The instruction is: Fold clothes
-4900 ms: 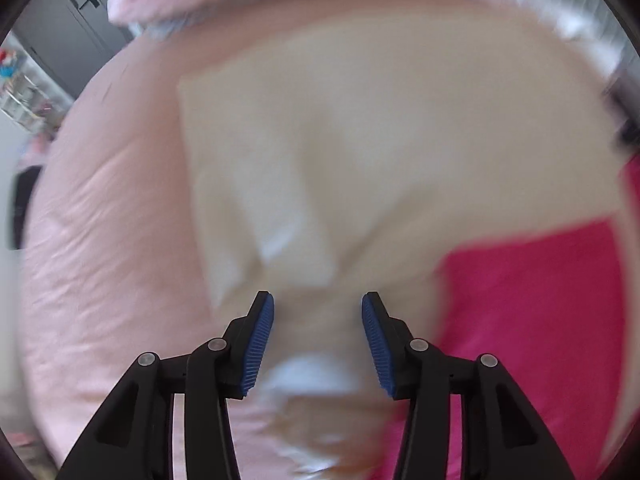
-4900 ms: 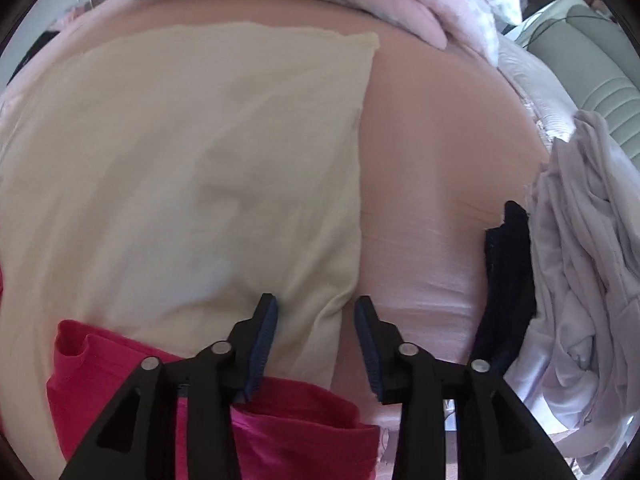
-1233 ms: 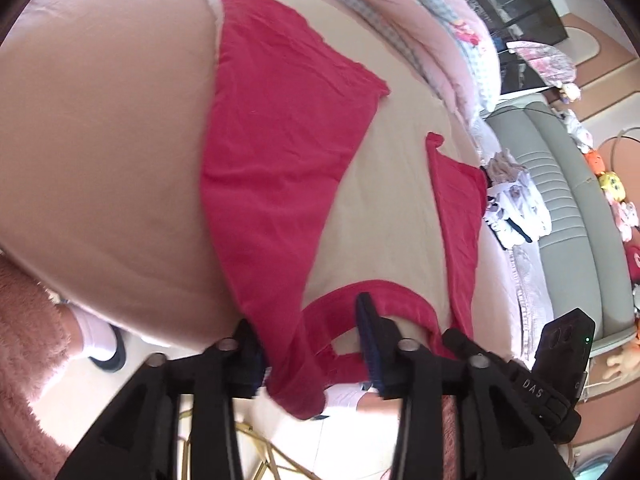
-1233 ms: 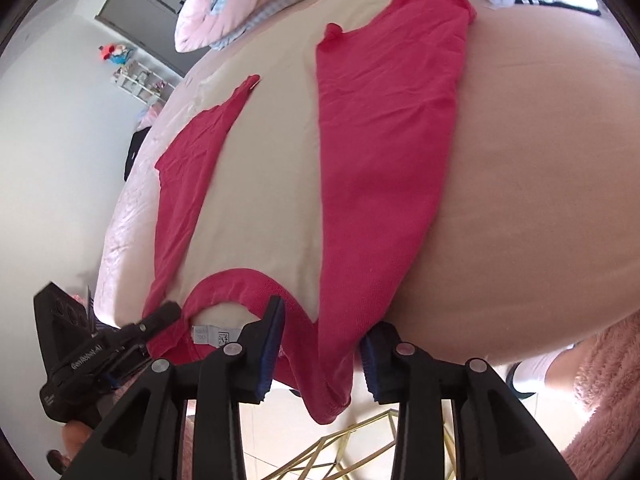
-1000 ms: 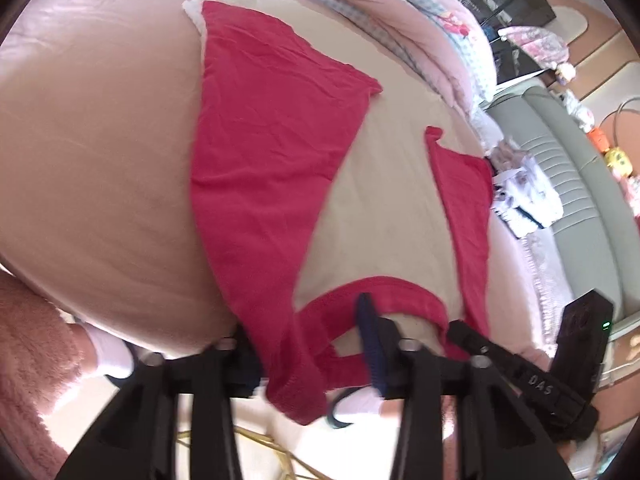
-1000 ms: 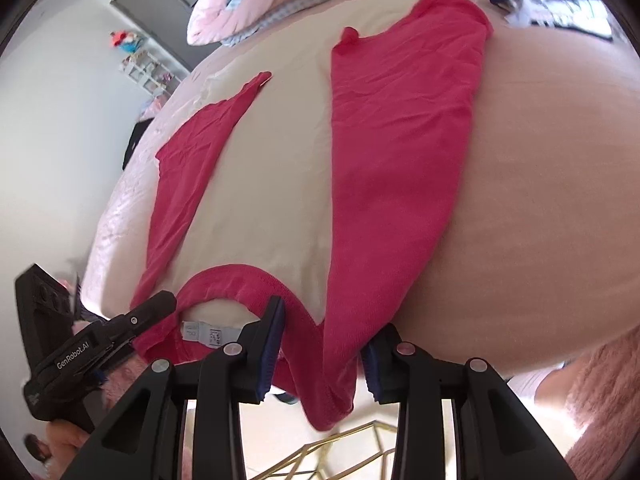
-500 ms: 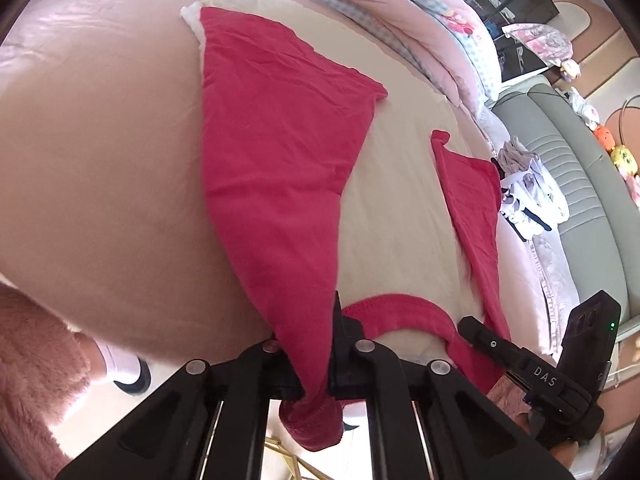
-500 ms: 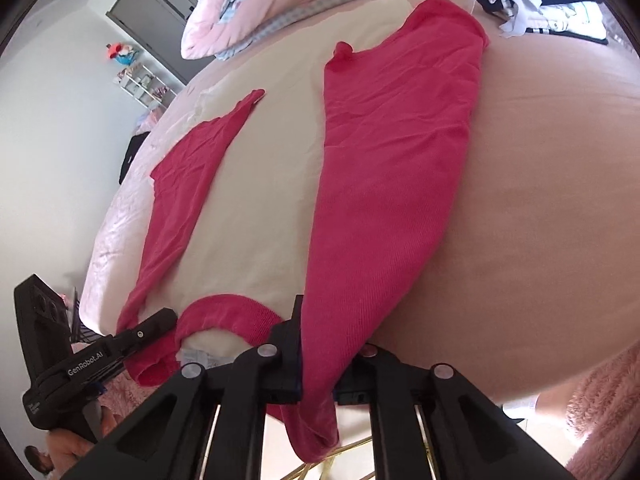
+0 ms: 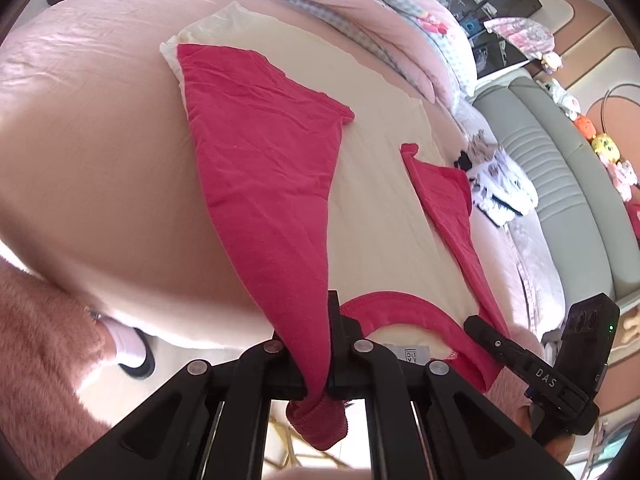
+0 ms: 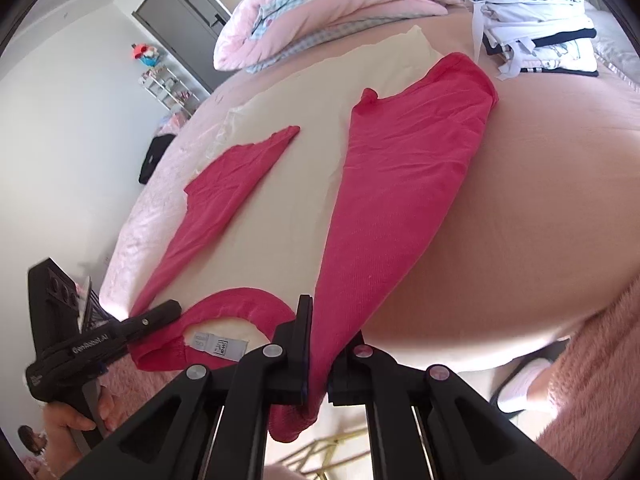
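Observation:
A red and cream shirt lies spread on the pink bed, red sleeves folded in over its cream middle. My left gripper is shut on the red fabric at one shoulder beside the neckline, and the cloth hangs down between its arms. In the right wrist view the same shirt stretches away, and my right gripper is shut on the red fabric at the other shoulder, beside the collar tag. Each view shows the other gripper at the neckline's far side.
Folded pink bedding lies at the head of the bed. A stack of white and dark clothes sits at the far corner. A grey sofa stands beyond the bed. A person's pink fuzzy sleeve and white shoe show at the bed's near edge.
Both grippers closed on the red shoulders beside the neckline a second ago, then rose a little, lifting the near end of the shirt off the bed's edge.

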### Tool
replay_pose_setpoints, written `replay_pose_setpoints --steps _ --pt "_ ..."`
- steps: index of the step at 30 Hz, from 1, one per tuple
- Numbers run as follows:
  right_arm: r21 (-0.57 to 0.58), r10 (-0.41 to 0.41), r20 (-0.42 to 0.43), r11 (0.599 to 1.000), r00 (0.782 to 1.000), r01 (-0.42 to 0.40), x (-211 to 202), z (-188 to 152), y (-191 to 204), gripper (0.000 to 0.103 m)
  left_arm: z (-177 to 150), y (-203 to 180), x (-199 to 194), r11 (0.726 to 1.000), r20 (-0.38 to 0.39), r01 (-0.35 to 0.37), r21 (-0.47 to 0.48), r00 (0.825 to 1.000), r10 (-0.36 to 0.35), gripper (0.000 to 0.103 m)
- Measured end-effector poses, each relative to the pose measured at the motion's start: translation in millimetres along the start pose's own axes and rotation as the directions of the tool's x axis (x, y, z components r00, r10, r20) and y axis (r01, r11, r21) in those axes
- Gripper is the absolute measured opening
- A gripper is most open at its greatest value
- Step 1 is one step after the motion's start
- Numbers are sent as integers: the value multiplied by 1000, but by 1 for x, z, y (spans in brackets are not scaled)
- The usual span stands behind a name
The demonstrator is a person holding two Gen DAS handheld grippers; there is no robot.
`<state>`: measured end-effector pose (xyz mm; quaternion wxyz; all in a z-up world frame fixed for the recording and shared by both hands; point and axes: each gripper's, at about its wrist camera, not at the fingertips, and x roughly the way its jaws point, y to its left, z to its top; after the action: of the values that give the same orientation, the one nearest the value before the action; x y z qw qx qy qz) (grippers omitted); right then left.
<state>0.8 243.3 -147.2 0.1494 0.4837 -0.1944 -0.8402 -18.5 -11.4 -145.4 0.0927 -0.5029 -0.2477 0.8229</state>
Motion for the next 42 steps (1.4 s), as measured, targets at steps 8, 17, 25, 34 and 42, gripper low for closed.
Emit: replay_pose_setpoints --steps 8,17,25,34,42 --pt "5 -33 -88 999 996 33 -9 -17 -11 3 -22 9 7 999 -107 19 -39 994 -23 4" --pt "-93 -2 -15 996 1000 1 -10 52 9 3 49 -16 9 992 -77 92 87 993 -86 4" --pt "-42 40 -5 998 999 -40 34 172 7 3 167 -25 46 989 -27 112 96 994 -110 4" --pt "-45 -27 -53 999 998 24 132 259 -2 3 261 8 131 996 -80 91 9 993 -90 4" --pt "30 -20 -45 999 999 21 188 304 -29 4 305 25 192 996 -132 74 -49 988 -80 5"
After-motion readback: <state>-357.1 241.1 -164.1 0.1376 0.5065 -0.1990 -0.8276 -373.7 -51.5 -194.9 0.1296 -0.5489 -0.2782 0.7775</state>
